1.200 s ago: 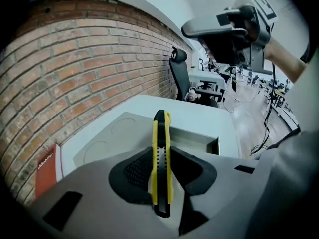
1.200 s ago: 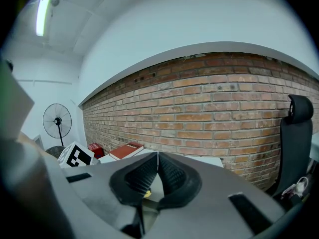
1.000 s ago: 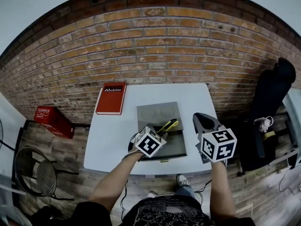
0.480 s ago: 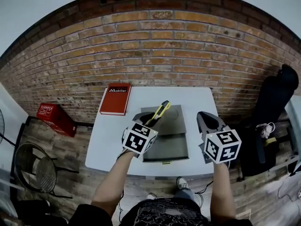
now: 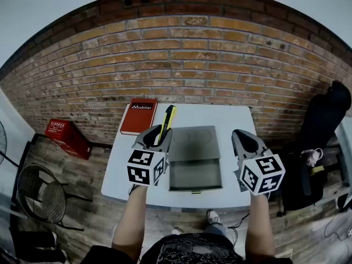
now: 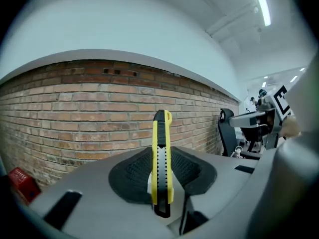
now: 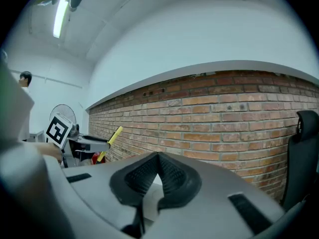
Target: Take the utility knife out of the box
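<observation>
The left gripper (image 5: 157,135) has its jaws clamped on the rear half of the yellow-and-black utility knife (image 5: 167,120), which sticks out past the jaw tips toward the brick wall (image 5: 181,59). It is held above the white table (image 5: 236,117), just left of the open flat grey box (image 5: 195,172). The right gripper (image 5: 243,140) hangs right of the box, jaws closed together on nothing

Left gripper (image 5: 156,135) clamps utility knife (image 5: 167,121); right gripper (image 5: 242,137) closed.
</observation>
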`<move>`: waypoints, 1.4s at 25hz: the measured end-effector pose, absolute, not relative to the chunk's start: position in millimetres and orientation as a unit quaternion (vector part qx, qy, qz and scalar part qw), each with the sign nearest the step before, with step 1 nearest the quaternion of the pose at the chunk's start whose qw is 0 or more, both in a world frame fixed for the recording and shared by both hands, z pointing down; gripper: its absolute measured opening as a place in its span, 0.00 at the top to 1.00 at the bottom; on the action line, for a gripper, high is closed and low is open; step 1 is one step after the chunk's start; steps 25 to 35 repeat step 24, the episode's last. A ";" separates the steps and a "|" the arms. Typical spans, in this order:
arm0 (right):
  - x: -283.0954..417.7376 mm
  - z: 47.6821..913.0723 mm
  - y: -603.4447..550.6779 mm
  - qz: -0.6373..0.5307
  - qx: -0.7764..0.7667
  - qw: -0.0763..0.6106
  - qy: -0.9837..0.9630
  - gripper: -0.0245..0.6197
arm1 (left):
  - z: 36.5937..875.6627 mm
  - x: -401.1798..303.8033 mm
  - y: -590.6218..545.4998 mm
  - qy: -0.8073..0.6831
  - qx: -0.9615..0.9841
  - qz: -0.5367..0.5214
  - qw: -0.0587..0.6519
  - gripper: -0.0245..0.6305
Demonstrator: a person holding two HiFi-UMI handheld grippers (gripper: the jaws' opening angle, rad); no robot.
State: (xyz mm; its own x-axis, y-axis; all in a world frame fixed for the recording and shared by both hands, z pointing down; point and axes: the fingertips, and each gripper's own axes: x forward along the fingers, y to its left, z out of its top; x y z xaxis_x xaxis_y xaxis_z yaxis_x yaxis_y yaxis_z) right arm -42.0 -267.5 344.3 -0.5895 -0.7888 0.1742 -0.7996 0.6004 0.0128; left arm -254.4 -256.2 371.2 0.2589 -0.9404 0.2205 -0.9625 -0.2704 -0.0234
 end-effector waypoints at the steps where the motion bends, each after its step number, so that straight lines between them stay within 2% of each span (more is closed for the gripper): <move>1: -42.2 343.3 -267.2 0.030 0.446 0.081 -0.891 0.93 | 369.3 -260.3 -254.5 -0.608 0.787 0.090 0.058 0.77; 13: -45.7 342.0 -267.3 0.028 0.448 0.079 -0.890 0.93 | 368.5 -283.9 -245.9 -0.630 0.770 0.077 0.065 0.77; 35: -45.4 341.7 -266.8 0.029 0.447 0.078 -0.890 0.93 | 370.8 -280.9 -245.9 -0.627 0.772 0.080 0.067 0.77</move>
